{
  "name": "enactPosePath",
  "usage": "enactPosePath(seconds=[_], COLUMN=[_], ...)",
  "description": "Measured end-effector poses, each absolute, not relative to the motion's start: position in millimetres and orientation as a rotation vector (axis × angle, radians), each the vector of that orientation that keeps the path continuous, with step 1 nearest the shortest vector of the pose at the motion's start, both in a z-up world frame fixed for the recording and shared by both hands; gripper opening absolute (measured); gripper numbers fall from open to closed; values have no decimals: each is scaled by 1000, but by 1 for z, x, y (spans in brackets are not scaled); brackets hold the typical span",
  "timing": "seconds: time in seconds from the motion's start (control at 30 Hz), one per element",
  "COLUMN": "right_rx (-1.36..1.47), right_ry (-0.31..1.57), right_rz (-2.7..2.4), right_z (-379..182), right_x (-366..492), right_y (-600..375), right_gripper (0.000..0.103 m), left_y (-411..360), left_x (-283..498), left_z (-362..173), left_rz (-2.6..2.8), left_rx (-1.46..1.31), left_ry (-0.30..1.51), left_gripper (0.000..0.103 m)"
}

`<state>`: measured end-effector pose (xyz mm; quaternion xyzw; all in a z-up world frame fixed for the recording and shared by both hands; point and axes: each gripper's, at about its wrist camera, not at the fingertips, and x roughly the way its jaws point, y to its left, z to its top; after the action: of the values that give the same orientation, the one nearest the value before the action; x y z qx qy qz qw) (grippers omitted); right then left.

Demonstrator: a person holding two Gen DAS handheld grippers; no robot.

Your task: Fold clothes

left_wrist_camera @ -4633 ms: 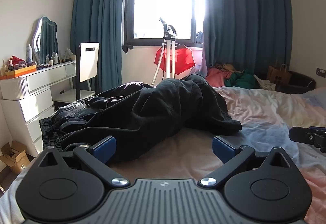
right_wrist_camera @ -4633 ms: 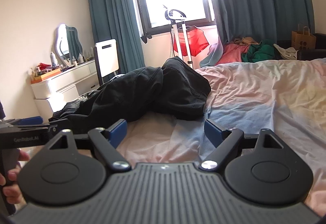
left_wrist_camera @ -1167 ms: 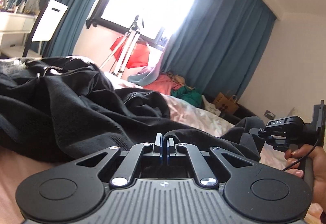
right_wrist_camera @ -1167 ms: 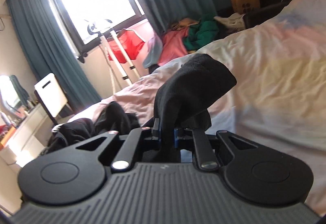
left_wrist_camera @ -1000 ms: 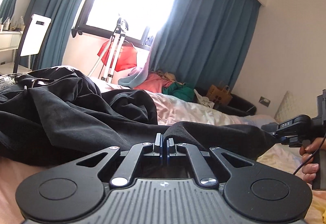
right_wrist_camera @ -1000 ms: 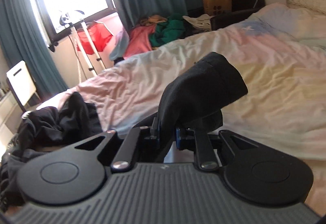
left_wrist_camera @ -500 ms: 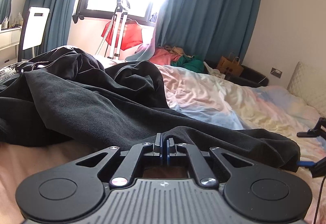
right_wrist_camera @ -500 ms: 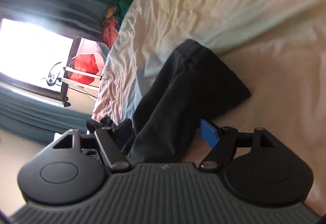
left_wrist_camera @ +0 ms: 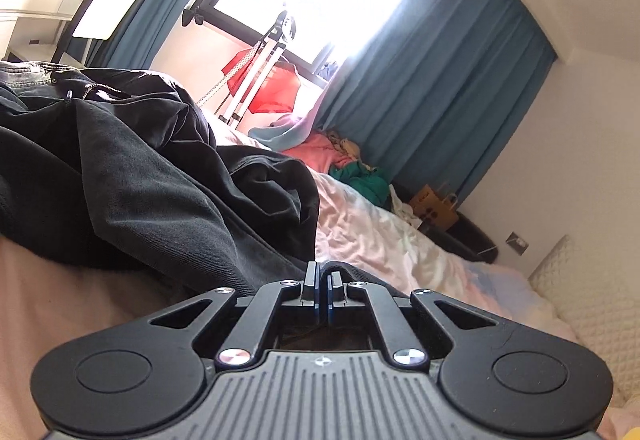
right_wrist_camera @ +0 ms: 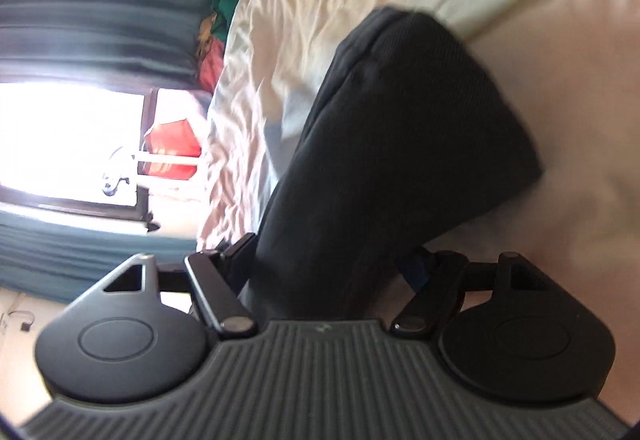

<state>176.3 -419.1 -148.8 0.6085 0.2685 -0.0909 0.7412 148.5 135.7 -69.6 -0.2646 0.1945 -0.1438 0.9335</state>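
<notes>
Clothes (left_wrist_camera: 152,191): soft, limp black knit, best taken by hems. Left gripper (left_wrist_camera: 322,298) pinches an edge, seemingly; right gripper (right_wrist_camera: 332,272) is spread wide around the cuff (right_wrist_camera: 420,111).

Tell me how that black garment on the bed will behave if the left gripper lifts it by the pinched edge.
The black garment will probably drape and sag, since it lies in soft, deep folds. It looks thick, so likely fairly heavy for cloth. With the left gripper shut on one edge and the right gripper open, most of it would likely drag along the bed.
</notes>
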Motion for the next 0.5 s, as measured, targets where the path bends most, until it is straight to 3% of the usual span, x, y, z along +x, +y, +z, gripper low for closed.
enactPosePath(seconds=[0.27, 0.37, 0.5], right_rx=[1355, 1322, 1478], right_ry=[299, 293, 319], right_rz=[-94, -102, -215], right_z=[-104, -90, -111], right_x=[142, 120, 83], right_y=[-440, -450, -482], right_gripper=[77, 77, 76], left_y=[138, 137, 129], left_x=[149, 150, 148], left_z=[-70, -70, -70], left_rz=[-295, -305, -310], left_rx=[-537, -534, -503], left_ry=[404, 405, 421], left_gripper=[3, 3, 3])
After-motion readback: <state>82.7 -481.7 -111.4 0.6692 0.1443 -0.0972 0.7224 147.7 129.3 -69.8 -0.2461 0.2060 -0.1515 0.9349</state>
